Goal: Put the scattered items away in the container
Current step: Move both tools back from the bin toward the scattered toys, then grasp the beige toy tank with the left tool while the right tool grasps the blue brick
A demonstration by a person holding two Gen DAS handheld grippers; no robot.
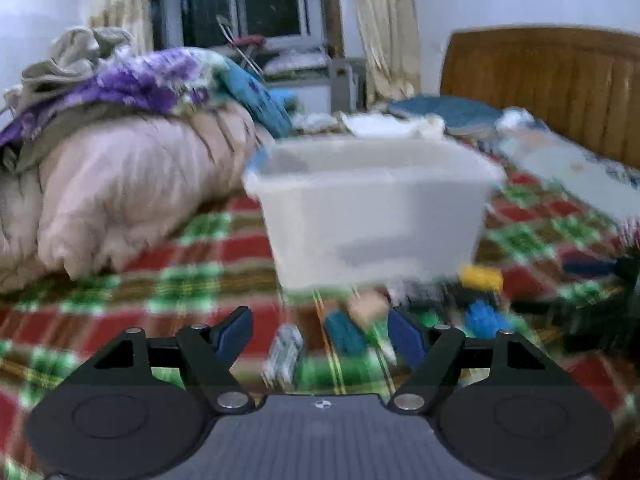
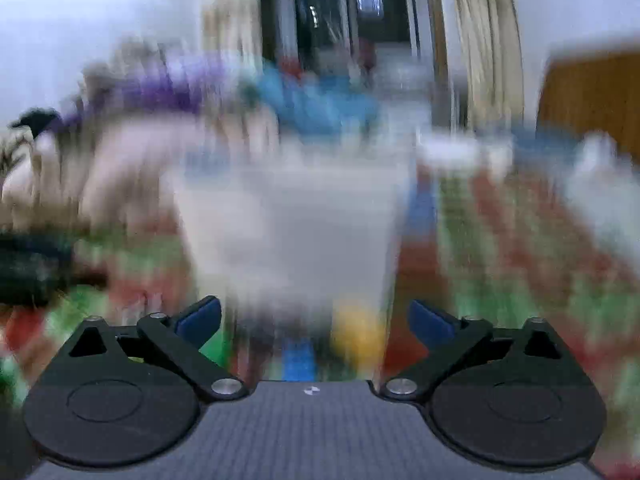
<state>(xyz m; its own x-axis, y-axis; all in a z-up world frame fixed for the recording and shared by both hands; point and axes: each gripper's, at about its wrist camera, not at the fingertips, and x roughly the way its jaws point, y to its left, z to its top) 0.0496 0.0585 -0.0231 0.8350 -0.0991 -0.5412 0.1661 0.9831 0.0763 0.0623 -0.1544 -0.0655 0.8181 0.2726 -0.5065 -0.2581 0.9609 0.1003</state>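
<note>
A translucent white plastic container [image 1: 372, 212] stands on the plaid bedspread [image 1: 192, 276] straight ahead. Small blurred items lie in front of it: a yellow one [image 1: 482, 278], a bright blue one [image 1: 484, 318], a tan one [image 1: 368, 306], a teal one [image 1: 344, 334] and a grey-white one [image 1: 286, 354]. My left gripper [image 1: 320, 334] is open and empty just above these items. The right wrist view is heavily blurred; the container [image 2: 292, 232] shows ahead, with a yellow item [image 2: 358, 334] and a blue item [image 2: 298, 360] between the fingers. My right gripper [image 2: 314, 322] is open and empty.
A pink quilt [image 1: 120, 196] with piled clothes [image 1: 132, 80] lies at the left. A wooden headboard [image 1: 552, 80] stands at the back right, with pillows and cloths [image 1: 448, 116] before it. A dark object [image 1: 600, 316] sits at the right edge.
</note>
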